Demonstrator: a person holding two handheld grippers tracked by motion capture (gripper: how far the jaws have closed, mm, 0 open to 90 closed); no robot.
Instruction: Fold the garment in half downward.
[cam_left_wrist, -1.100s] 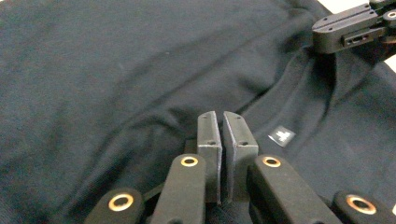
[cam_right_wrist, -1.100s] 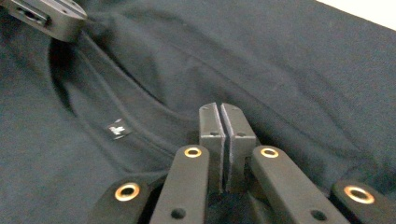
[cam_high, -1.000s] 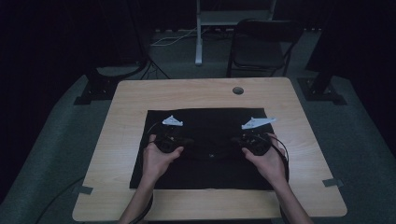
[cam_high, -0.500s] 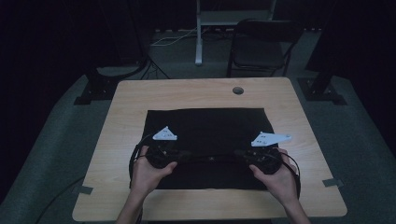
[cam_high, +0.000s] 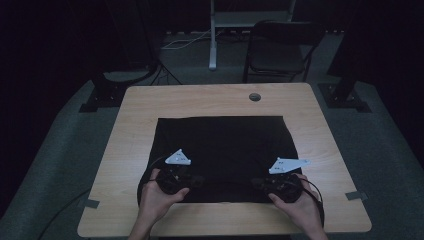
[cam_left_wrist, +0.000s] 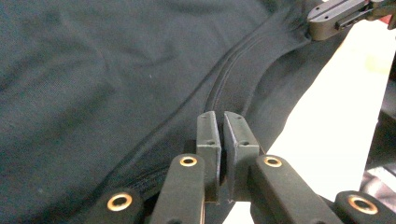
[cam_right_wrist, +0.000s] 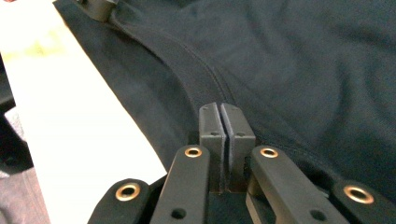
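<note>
Pinching the cloth's near hem in both grippers, left and right, fingers clamped, we risk it slipping free unevenly.

1. no text, label, brand, number or sign can be read anywhere in these pictures.
2. the black cloth on the table bears no print that can be seen in the high view or either gripper view.
3. the grey plates on the grippers look blank, though the high view is perhaps too dim and small to be sure.
</note>
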